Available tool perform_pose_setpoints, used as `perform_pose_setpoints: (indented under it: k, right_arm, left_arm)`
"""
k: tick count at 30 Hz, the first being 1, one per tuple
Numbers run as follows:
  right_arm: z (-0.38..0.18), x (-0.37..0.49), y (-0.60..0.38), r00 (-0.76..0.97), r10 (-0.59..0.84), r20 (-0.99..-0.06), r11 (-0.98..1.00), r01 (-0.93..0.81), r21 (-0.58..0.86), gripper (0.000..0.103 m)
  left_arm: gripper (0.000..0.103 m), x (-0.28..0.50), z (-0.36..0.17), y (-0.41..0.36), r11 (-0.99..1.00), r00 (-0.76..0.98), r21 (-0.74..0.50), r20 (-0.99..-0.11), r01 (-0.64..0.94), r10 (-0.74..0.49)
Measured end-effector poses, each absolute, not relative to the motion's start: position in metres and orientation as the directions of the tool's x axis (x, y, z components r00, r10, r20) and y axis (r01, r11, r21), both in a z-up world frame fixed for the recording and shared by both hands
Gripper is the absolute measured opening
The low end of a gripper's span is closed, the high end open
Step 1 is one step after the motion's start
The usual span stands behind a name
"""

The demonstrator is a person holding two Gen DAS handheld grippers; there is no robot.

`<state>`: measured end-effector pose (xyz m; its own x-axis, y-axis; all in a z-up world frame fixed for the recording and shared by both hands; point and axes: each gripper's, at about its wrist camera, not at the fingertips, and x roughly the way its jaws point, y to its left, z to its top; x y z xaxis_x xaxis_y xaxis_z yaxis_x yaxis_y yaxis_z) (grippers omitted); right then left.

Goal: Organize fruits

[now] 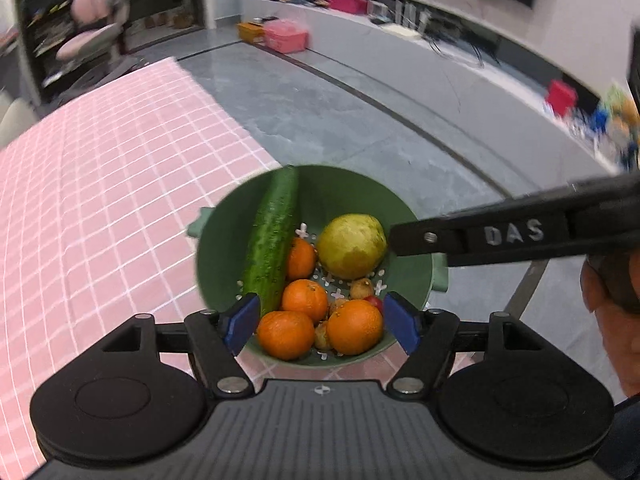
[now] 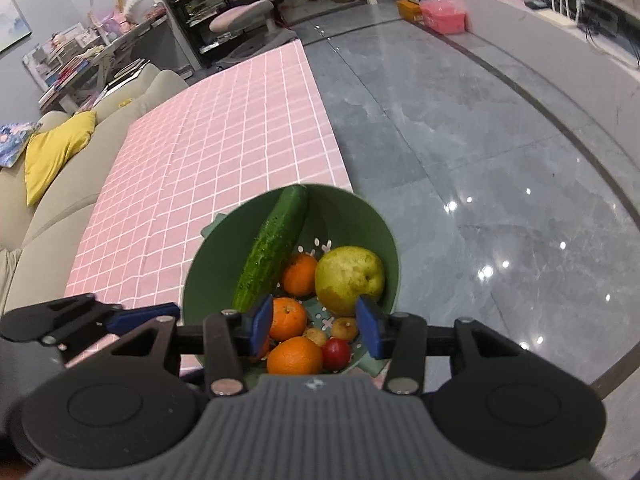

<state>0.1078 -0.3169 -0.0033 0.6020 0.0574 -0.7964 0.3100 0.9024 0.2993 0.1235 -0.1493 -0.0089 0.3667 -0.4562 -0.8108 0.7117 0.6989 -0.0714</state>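
At the bottom of the left wrist view, the left tool (image 1: 320, 322) stands wide apart, its blue pads (image 1: 240, 322) flanking the near rim of a green colander (image 1: 224, 236) and gripping nothing. In the right wrist view the right tool (image 2: 316, 326) is partly open over the same colander, its pads clear of the fruit. Inside lie four oranges (image 1: 286, 334), a small red fruit (image 2: 336, 354), a yellow-green pear (image 1: 352, 246) and, leaning on the left wall, a cucumber (image 1: 272, 236). The colander sits at the right edge of the pink-checked counter (image 1: 100, 184), lower centre of both views. Beyond it, grey floor (image 2: 460, 140) runs toward a pink chair (image 2: 244, 12).
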Motion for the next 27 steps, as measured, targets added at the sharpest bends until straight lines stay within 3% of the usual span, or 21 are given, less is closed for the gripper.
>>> perform_pose_setpoints:
  k: [6, 13, 17, 19, 27]
  right_arm:
    - [0.020, 0.092, -0.314, 0.624, 0.016, -0.782, 0.923, 0.291, 0.251, 0.053]
    - [0.036, 0.071, -0.299, 0.639, -0.024, -0.769, 0.948, 0.259, 0.186, 0.064]
    - [0.040, 0.061, -0.291, 0.642, -0.035, -0.766, 0.955, 0.247, 0.164, 0.064]
    - [0.041, 0.057, -0.286, 0.645, -0.033, -0.763, 0.960, 0.233, 0.155, 0.072]
    - [0.031, 0.047, -0.278, 0.612, 0.001, -0.791, 0.971, 0.189, 0.148, 0.072]
  left_arm:
    - [0.087, 0.129, 0.014, -0.123, 0.822, 0.431, -0.120, -0.804, 0.557, -0.409]
    - [0.090, 0.123, 0.023, -0.113, 0.903, 0.466, -0.089, -0.833, 0.420, -0.298]
    - [0.090, 0.113, 0.022, -0.113, 0.921, 0.476, -0.052, -0.844, 0.386, -0.247]
    - [0.090, 0.106, 0.022, -0.114, 0.927, 0.482, -0.041, -0.845, 0.373, -0.232]
    - [0.090, 0.085, 0.020, -0.116, 0.943, 0.503, -0.011, -0.844, 0.332, -0.187]
